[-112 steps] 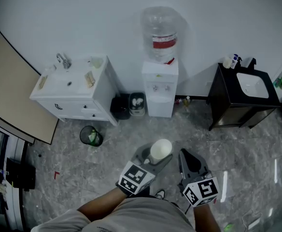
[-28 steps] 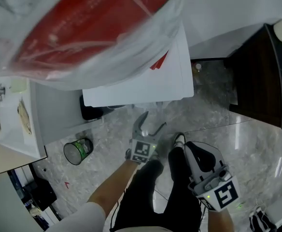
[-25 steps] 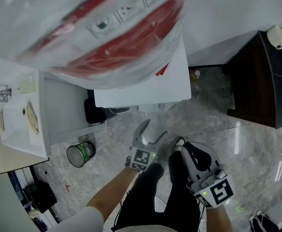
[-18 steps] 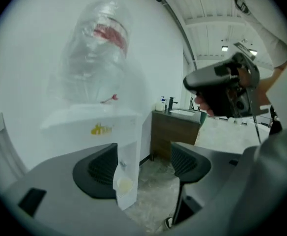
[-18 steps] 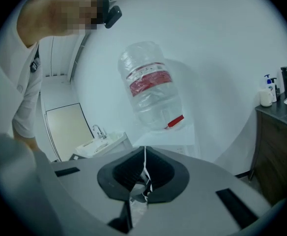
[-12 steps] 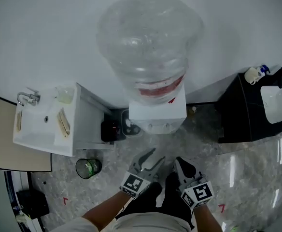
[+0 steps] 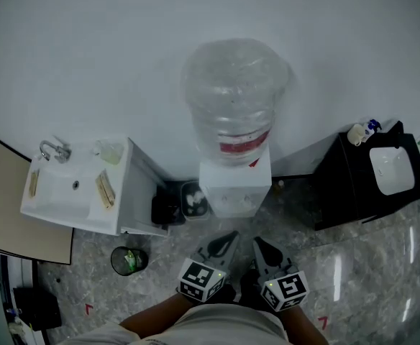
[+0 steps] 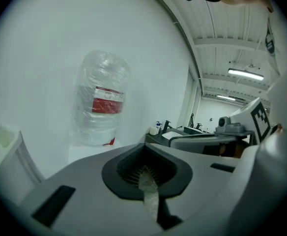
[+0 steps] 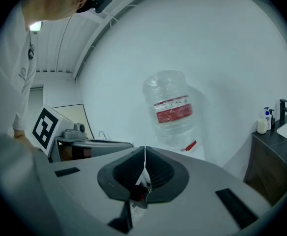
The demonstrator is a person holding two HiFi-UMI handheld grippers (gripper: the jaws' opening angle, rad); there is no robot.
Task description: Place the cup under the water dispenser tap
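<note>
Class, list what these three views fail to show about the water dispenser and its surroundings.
- Cup: it shows in no view.
- Water dispenser taps: head view, too small and foreshortened to see anything beneath them.
- Dispenser's lower body: right gripper view, hidden behind the right tool.
- Floor bin contents: head view, too small.

The red label [image 7: 240, 146] on the water bottle [image 7: 233, 92] is too blurred to read.

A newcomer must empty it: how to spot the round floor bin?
Find the white sink cabinet left of the water dispenser. The bin stands alone on the floor near its corner. Unlike the two bins wedged between cabinet and dispenser, it is round, green inside.
</note>
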